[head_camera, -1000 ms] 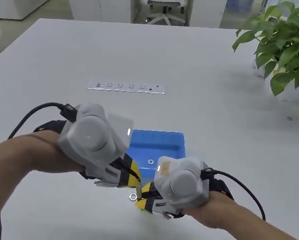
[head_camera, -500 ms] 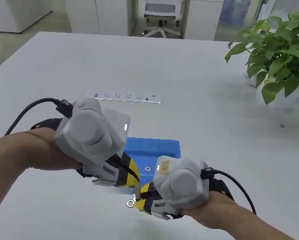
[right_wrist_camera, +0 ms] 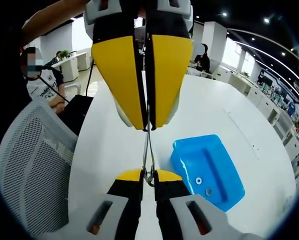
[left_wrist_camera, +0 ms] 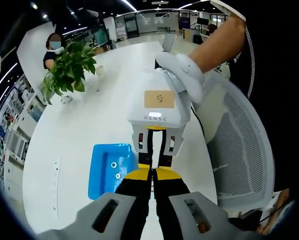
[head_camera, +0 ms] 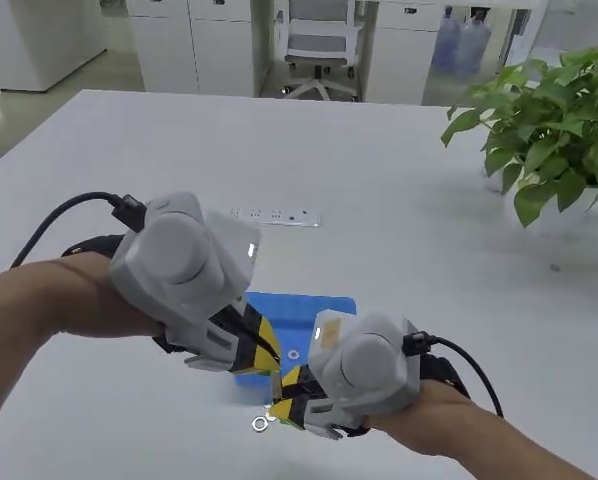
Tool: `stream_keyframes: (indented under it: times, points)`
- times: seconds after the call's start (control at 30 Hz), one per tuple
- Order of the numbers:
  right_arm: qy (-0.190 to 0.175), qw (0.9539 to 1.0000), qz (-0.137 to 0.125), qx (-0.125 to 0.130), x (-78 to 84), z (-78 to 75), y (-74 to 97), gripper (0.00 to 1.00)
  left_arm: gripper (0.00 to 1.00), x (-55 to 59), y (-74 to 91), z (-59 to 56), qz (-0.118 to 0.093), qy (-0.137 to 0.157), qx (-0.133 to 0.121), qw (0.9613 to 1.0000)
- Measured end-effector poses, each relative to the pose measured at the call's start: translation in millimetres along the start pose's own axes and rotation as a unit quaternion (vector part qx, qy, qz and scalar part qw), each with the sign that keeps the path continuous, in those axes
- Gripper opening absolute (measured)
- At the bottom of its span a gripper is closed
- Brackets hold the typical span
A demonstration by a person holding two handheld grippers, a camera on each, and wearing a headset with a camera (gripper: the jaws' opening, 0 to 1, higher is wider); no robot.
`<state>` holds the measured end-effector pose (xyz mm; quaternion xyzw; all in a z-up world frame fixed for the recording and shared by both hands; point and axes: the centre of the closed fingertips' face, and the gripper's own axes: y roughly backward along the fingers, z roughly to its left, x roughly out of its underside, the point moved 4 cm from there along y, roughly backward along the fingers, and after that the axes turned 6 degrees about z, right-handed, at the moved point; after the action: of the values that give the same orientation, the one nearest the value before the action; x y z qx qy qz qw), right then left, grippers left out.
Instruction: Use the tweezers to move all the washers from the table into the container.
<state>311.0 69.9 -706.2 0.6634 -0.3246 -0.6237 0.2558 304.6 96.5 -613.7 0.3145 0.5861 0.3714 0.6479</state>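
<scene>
- Now the left gripper point(left_wrist_camera: 152, 175) and the right gripper point(right_wrist_camera: 148, 176) meet tip to tip low over the white table point(head_camera: 399, 200), just at the near edge of the blue container point(head_camera: 324, 308); a hand holds each of them.
- Between them runs the pair of tweezers point(right_wrist_camera: 148, 147), a thin metal strip going from one set of yellow-tipped jaws straight to the other; it is off the table.
- Left jaws: pressed almost together, only a slit between them, and the tweezers come out of that slit; they grip one end.
- Right jaws: narrow, one tip on either side of the tweezers' other end, closed on it.
- Inside the container lie two washers point(right_wrist_camera: 198, 180), near each other on its floor, towards the end nearer the grippers.
- A loose washer point(head_camera: 260, 424) lies flat on the table outside the container, just beside the right gripper's jaws in the head view; whether it touches them I cannot tell.
- Farther back on the table a white power strip point(head_camera: 276, 215) lies flat, well apart from the container; a potted plant point(head_camera: 549, 130) stands at the far right of the table.
- A mesh chair point(right_wrist_camera: 34, 165) stands at the table's near side.
</scene>
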Motion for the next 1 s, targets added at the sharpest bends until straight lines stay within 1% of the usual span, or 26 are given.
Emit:
stream_keyframes:
  times: [0.27, 0.43, 0.73, 0.9, 1.0]
  points:
    - [0.007, 1.0000, 0.001, 0.005, -2.8, -6.1, 6.0, 0.09, 0.05, -6.1, 3.8, 3.8, -0.003, -0.003, -0.007, 1.0000]
    - [0.010, 0.9999, 0.001, 0.010, -3.4, -12.1, 10.1, 0.09, 0.05, -9.7, 5.0, 8.7, -0.004, -0.009, -0.012, 0.9999]
    - [0.013, 0.9997, 0.003, 0.019, -3.8, -25.5, 15.5, 0.09, 0.05, -16.1, 5.4, 21.1, -0.006, -0.015, -0.016, 0.9997]
    - [0.016, 0.9996, 0.004, 0.022, -3.9, -33.6, 17.0, 0.09, 0.05, -17.7, 5.7, 27.8, -0.009, -0.016, -0.020, 0.9996]
    - [0.015, 0.9996, 0.003, 0.025, -4.4, -38.6, 17.2, 0.09, 0.05, -18.0, 5.6, 32.2, -0.011, -0.016, -0.026, 0.9995]
